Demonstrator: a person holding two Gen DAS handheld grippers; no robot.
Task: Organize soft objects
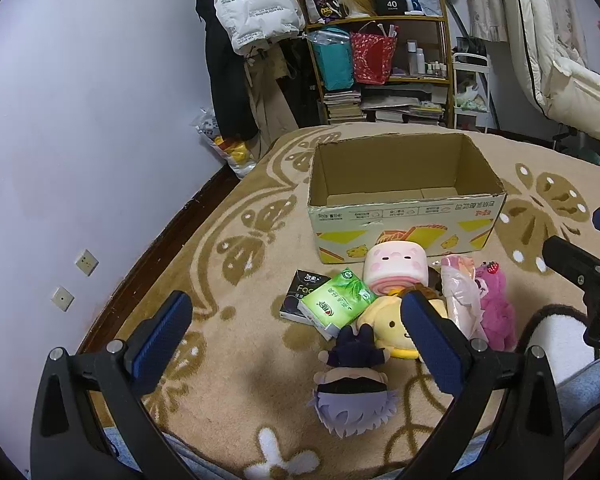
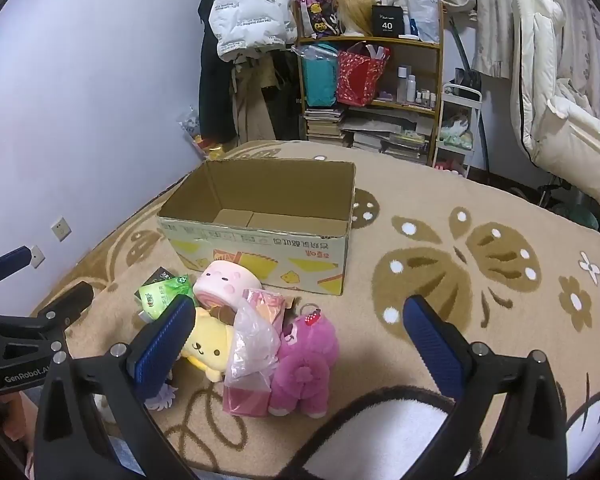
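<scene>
The left gripper [image 1: 296, 340] has its blue fingers [image 1: 162, 338] spread wide and holds nothing. A little doll with pale purple hair [image 1: 350, 384] lies on the blanket [image 1: 236, 264] right between these fingers, low down and close. Just past the fingertips is a heap of soft things. A green tissue pack [image 1: 336, 300] leans on a black tissue pack [image 1: 302, 294]. A yellow dog plush [image 1: 388, 328] is partly behind the right-side finger. Behind it sits a pink roll-shaped plush with a face [image 1: 396, 270]. Beyond the right-side finger lie a clear bag with pink stuff inside [image 1: 462, 300] and a fuzzy pink bear [image 1: 496, 304], touching each other.

Farther out, past the heap, stands an open cardboard box [image 1: 404, 216]. Nothing is in it.

The right gripper [image 2: 298, 338] is wide too, and holds nothing. The pink bear and the bag lie between its fingers, nearer the left-side one. The yellow dog touches that finger.

A shelf [image 1: 380, 64] full of bags and books stands far back by the wall.
</scene>
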